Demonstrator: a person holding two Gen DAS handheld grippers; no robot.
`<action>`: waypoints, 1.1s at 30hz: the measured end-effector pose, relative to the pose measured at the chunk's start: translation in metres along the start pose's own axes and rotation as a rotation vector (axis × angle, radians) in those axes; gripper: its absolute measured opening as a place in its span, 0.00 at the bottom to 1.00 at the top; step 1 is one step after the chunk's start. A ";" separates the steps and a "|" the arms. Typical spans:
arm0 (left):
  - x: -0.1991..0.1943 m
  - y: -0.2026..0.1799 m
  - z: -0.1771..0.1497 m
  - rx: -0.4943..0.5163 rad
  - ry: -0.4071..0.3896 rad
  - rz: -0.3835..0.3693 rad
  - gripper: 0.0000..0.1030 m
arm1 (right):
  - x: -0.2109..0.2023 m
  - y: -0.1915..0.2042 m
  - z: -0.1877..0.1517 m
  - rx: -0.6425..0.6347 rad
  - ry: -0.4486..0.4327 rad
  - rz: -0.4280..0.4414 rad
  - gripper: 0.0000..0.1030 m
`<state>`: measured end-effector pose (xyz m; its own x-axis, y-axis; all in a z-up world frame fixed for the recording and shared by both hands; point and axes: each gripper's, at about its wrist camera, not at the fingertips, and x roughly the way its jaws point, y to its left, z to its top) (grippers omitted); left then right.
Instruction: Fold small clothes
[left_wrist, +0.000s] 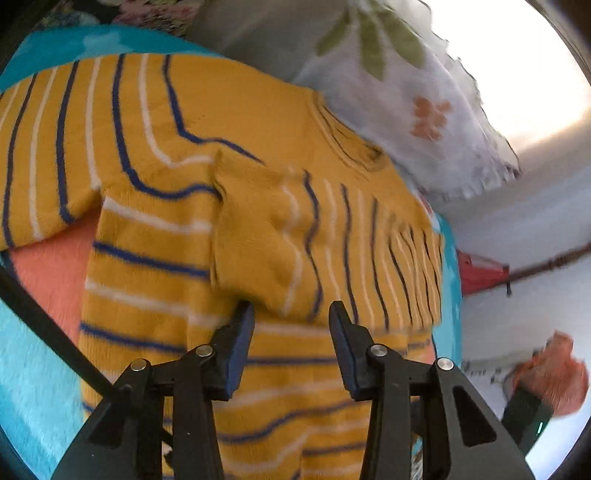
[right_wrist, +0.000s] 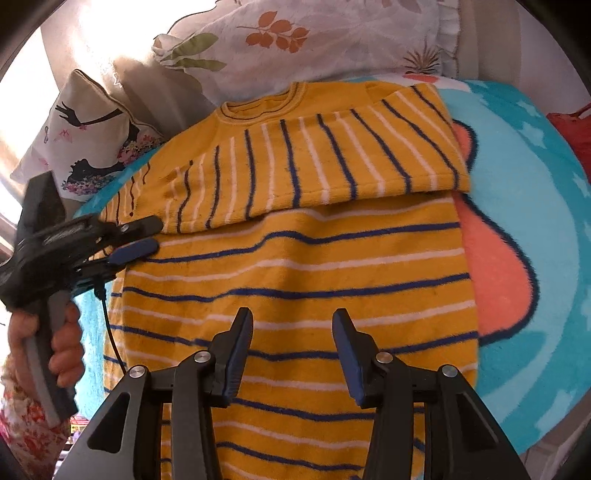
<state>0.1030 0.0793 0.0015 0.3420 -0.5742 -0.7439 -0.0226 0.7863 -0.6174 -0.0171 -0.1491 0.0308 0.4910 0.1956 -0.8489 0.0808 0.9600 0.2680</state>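
Sweater (right_wrist: 295, 266) lies flat on blanket (right_wrist: 535, 258), its lower body open for a gripper between the left gripper (right_wrist: 144, 236) at its left edge and the bare blanket strip on the right. Far side blocked: floral pillow (right_wrist: 295, 37) touches the collar, printed cushion (right_wrist: 92, 136) crowds far left. Person's hand (right_wrist: 62, 339) and cable (right_wrist: 110, 325) take the near-left margin.

Turquoise blanket (right_wrist: 535, 258), floral pillow (right_wrist: 295, 40), printed cushion (right_wrist: 88, 144).
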 end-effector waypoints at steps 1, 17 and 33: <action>0.001 0.000 0.005 -0.011 -0.014 0.003 0.38 | -0.002 -0.003 -0.003 0.007 -0.001 -0.008 0.48; -0.031 -0.003 0.029 0.040 -0.103 0.202 0.08 | -0.013 -0.034 -0.015 0.073 -0.008 -0.083 0.48; -0.102 0.018 -0.043 0.128 -0.191 0.383 0.61 | -0.045 -0.043 -0.054 0.024 0.080 -0.132 0.72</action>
<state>0.0271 0.1424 0.0551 0.4992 -0.1935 -0.8446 -0.0688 0.9628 -0.2612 -0.0900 -0.1887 0.0328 0.4037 0.0840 -0.9110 0.1618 0.9735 0.1614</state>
